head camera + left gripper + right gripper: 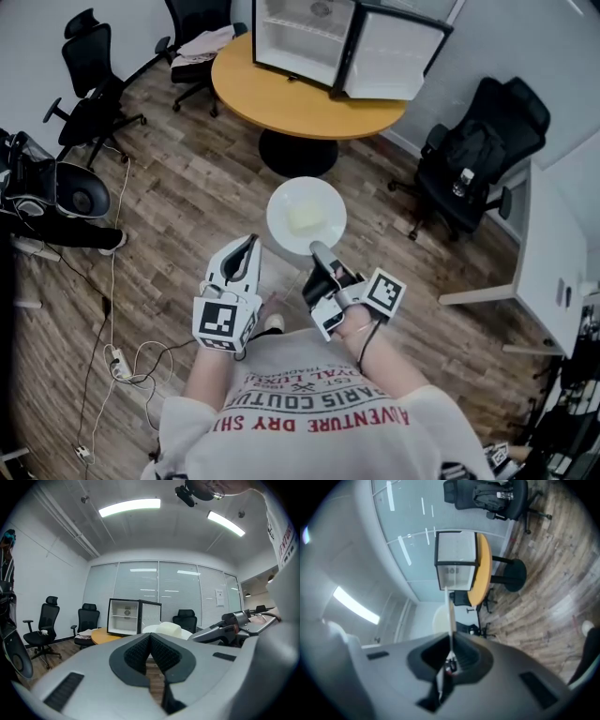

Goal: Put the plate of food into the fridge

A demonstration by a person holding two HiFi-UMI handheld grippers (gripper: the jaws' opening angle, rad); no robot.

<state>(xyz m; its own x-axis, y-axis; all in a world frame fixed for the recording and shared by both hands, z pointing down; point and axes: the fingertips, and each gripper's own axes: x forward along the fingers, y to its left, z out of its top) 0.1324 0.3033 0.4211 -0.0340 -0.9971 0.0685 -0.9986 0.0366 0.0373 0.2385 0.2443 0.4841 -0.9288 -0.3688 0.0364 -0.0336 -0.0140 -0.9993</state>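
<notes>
A white plate (281,202) with a pale lump of food (306,217) hangs level above the wooden floor. My right gripper (319,251) is shut on its near rim. In the right gripper view the plate (450,613) shows edge-on as a thin white line pinched between the jaws of that gripper (451,641). My left gripper (247,247) hovers left of the plate, shut and holding nothing; in its own view the left gripper's (150,641) pads meet. The small fridge (305,37) stands on the round table (281,94) ahead, with its door (394,56) swung open.
Black office chairs stand around: one at the right (473,159), one at the far left (94,80), one behind the table (202,37). Cables and a power strip (117,361) lie on the floor at the left. A white desk (553,253) is at the right.
</notes>
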